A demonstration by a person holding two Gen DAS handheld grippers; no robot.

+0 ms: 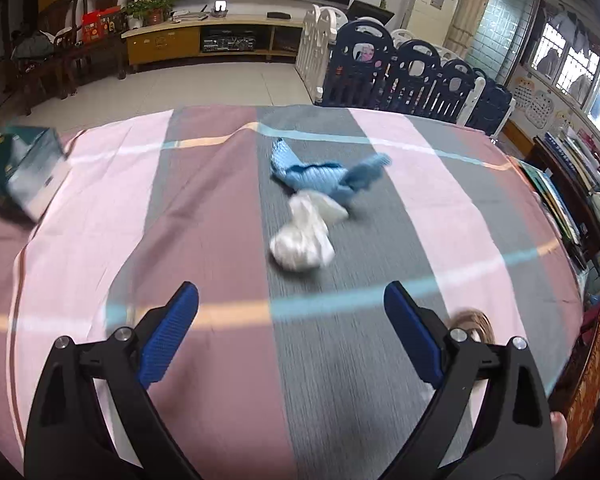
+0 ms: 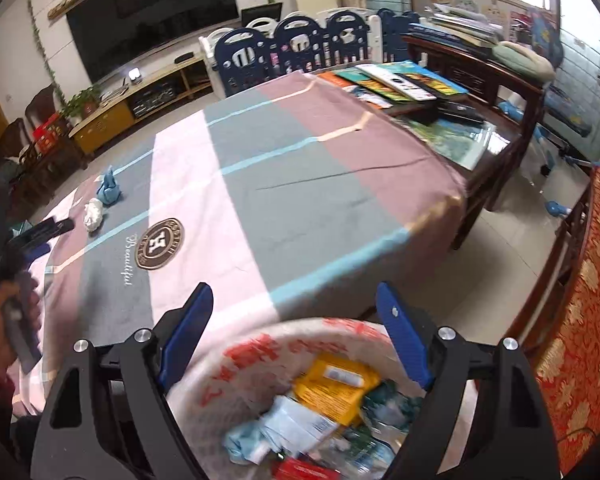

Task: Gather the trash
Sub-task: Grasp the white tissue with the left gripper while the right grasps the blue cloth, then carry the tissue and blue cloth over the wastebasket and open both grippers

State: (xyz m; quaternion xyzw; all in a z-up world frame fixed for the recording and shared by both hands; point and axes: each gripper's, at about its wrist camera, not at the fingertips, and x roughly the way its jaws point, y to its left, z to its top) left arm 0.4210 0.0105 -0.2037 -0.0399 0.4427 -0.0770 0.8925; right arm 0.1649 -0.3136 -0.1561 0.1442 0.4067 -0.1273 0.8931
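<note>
Left wrist view: the left gripper hangs with jaws spread and empty, aimed at the white wad lying just short of the blue cloth scrap on the striped table, likely the next pickup. Right of that wad, beyond the table edge, the right gripper holds jaws released above the trash bag, probably having nothing left to drop.

Trash bag below — jaws apart, striped cloth

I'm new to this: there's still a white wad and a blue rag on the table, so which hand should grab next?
Probably left. The left gripper is open and empty, facing the white wad and blue rag. The right gripper hangs over the bag.
</note>
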